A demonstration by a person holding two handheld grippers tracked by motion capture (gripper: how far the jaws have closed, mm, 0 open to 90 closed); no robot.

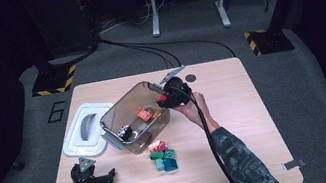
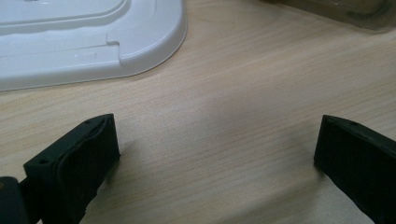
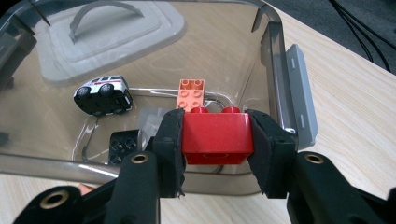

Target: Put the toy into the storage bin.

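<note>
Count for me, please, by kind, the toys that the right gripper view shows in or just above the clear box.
Bricks: 3 (red brick, orange brick, black brick)
toy car: 1
Total: 4

Bin point(image 1: 126, 109) top open for right claw point(image 3: 215, 135) w/ red brick point(image 3: 215, 136); toy car point(image 3: 103, 94), orange brick point(image 3: 190, 94) crowd floor.

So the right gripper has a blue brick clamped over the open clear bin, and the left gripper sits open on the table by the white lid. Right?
Not quite: the brick is red, not blue, as the right gripper view shows. The rest holds: the right gripper clamps it over the open clear bin, and the left gripper sits open on the table by the white lid.
</note>
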